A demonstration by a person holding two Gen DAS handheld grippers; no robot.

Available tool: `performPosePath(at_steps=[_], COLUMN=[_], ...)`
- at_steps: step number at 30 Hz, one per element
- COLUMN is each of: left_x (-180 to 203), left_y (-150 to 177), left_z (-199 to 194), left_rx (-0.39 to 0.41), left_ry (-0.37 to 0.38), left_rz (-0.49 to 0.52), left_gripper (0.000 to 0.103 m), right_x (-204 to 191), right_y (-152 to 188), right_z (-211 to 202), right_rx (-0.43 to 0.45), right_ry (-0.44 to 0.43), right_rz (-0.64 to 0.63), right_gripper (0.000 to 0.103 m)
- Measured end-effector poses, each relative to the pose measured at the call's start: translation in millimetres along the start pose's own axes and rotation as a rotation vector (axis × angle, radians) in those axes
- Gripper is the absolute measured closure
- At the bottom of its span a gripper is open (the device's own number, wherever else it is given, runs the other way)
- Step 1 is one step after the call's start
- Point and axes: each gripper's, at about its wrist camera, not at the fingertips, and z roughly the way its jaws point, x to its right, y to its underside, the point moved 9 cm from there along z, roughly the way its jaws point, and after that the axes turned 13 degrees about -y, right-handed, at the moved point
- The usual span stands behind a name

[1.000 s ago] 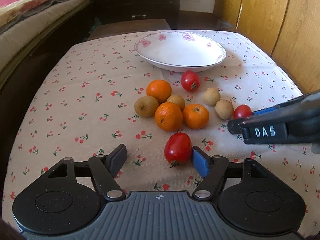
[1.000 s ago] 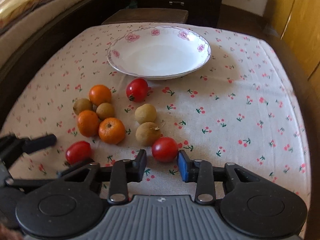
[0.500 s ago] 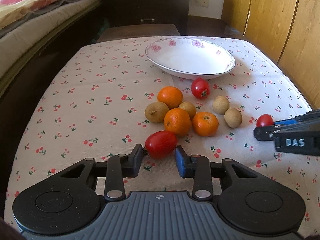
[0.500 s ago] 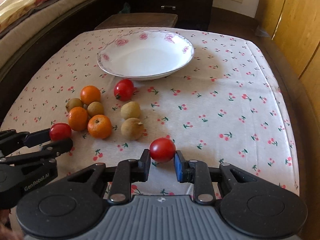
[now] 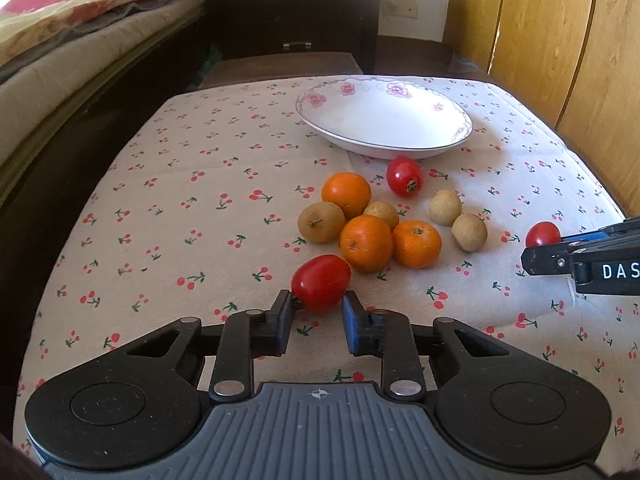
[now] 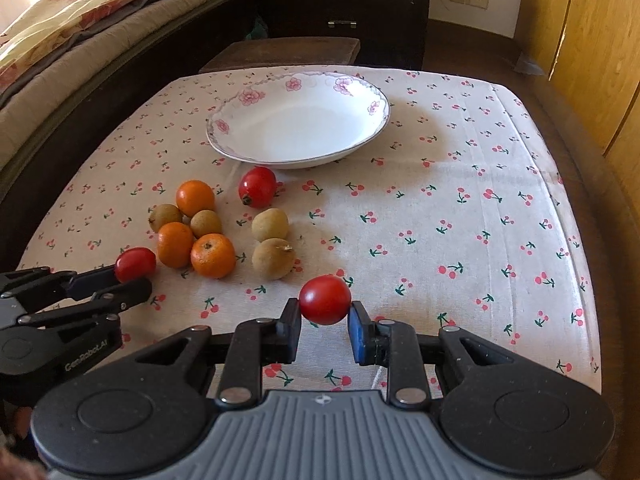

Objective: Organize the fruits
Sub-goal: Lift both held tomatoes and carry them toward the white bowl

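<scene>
- My left gripper (image 5: 317, 314) is pinching an oval red tomato (image 5: 321, 282) between its pads, having just finished closing on it; that tomato is sitting on the near side of the fruit cluster, away from the floral bowl (image 5: 384, 120), touching the nearest orange (image 5: 365, 243).
- My right gripper (image 6: 325, 324) is clamping a round red tomato (image 6: 325, 299) tight between its two pads, on the near side of the bowl and off to the right of the cluster.
- A third tomato (image 6: 257, 186) is lying just in front of the bowl's near rim.
- Three oranges are bunching together with two brown longan-like fruits (image 5: 321, 222) on the cherry-print cloth (image 5: 180, 184), near the bowl's front left.
- Two more brown fruits (image 6: 270, 224) are resting side by side just right of that bunch, between the bowl and my right gripper.
- The bowl is sitting empty at the cloth's far end.
</scene>
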Motion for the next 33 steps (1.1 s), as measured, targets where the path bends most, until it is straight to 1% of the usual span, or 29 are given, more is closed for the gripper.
performPosePath(at_steps=[9,12,13,14,15,18,20,24,27,28,29,30,33], left_x=[-3,-3,-3,-4,-5,-5,-2,2,4,5,4,5,7], left_y=[1,2,1,1,1,-2,-5,-16,-27,-29,-30,-29,-22], left_z=[0,0,1,1,3,5,5,8,13,15,16,17,18], left_rx=[-0.003,-0.008,-0.013,-0.020,-0.026,-0.039,-0.028,-0.004,0.009,0.009,0.003,-0.010,-0.030], left_ry=[0.006,0.021,0.025,0.024,0.022,0.031,0.025,0.021,0.039,0.041,0.042,0.053,0.062], left_rz=[0.004,0.019,0.021,0.021,0.018,0.011,0.033,0.086,0.134,0.151,0.161,0.166,0.172], left_gripper=[0.070,0.067,0.058,0.045,0.040,0.039,0.036,0.035,0.036,0.043,0.056,0.063,0.067], right_x=[-2,-3,-3,-3,-3,-4,-4,-4,-3,-3,-3,-3,-3], right_y=[-1,-1,0,0,0,0,0,1,2,1,1,1,1], right_z=[-3,-2,-2,-1,-1,-1,-1,2,4,5,5,6,7], right_rx=[0.009,0.004,0.001,-0.001,-0.002,-0.003,-0.004,-0.010,-0.015,-0.016,-0.017,-0.018,-0.021], right_ry=[-0.016,-0.024,-0.025,-0.027,-0.029,-0.040,-0.044,-0.048,-0.050,-0.051,-0.051,-0.051,-0.052], right_rz=[0.005,0.006,0.007,0.008,0.010,0.015,0.018,0.024,0.027,0.028,0.028,0.028,0.028], right_gripper=[0.076,0.076,0.076,0.076,0.076,0.076,0.076,0.076,0.076,0.076,0.076,0.076,0.076])
